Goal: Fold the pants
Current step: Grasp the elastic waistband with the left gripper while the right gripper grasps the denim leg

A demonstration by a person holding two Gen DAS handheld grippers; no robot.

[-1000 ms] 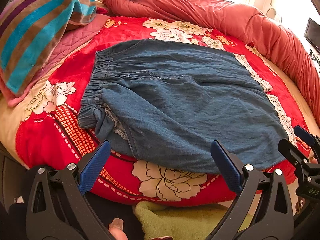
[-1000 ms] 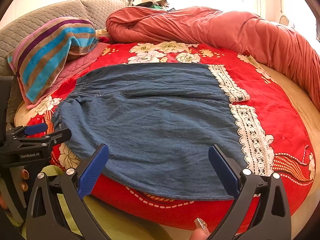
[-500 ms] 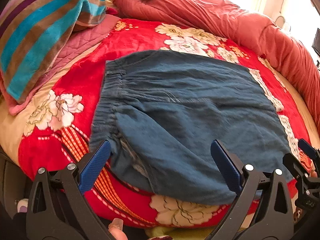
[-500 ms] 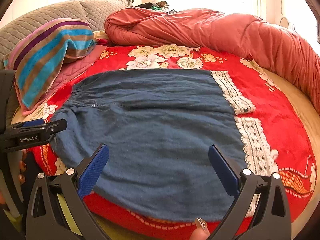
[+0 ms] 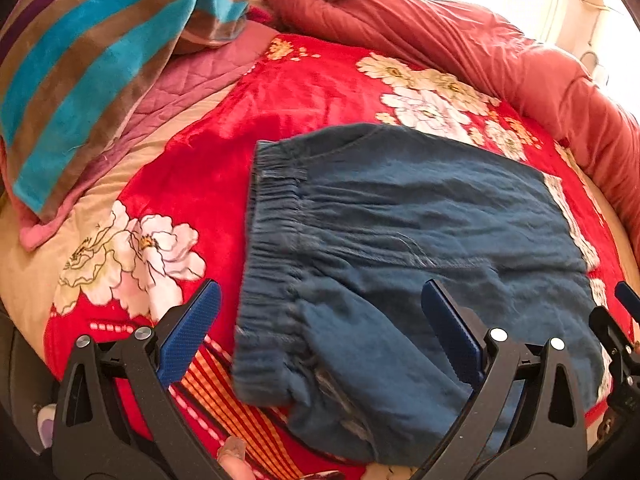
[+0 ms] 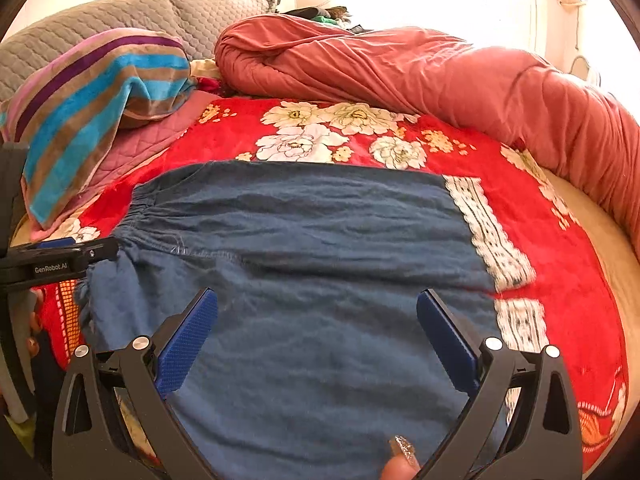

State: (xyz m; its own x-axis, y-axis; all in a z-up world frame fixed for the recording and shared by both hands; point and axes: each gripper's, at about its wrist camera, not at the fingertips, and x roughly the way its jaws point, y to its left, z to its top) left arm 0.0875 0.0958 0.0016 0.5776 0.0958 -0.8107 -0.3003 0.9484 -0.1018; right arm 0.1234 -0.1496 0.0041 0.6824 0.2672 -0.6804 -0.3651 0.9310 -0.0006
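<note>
Where red floral blanket [image 6: 560, 280] covers the bed, pants [image 6: 320, 280] lie.

A round bed [image 6: 600, 216] carried everything, its top spread with a red floral blanket [image 6: 352, 136]. Blue denim pants [image 6: 320, 280] lay flat across the blanket's near middle, elastic waistband to the left and white lace hems [image 6: 492, 236] to the right. A rolled salmon-red quilt [image 6: 400, 68] curved along the far and right edge. At far left, a striped towel [image 6: 92, 92] draped over a pink quilted pad [image 6: 140, 144].
</note>
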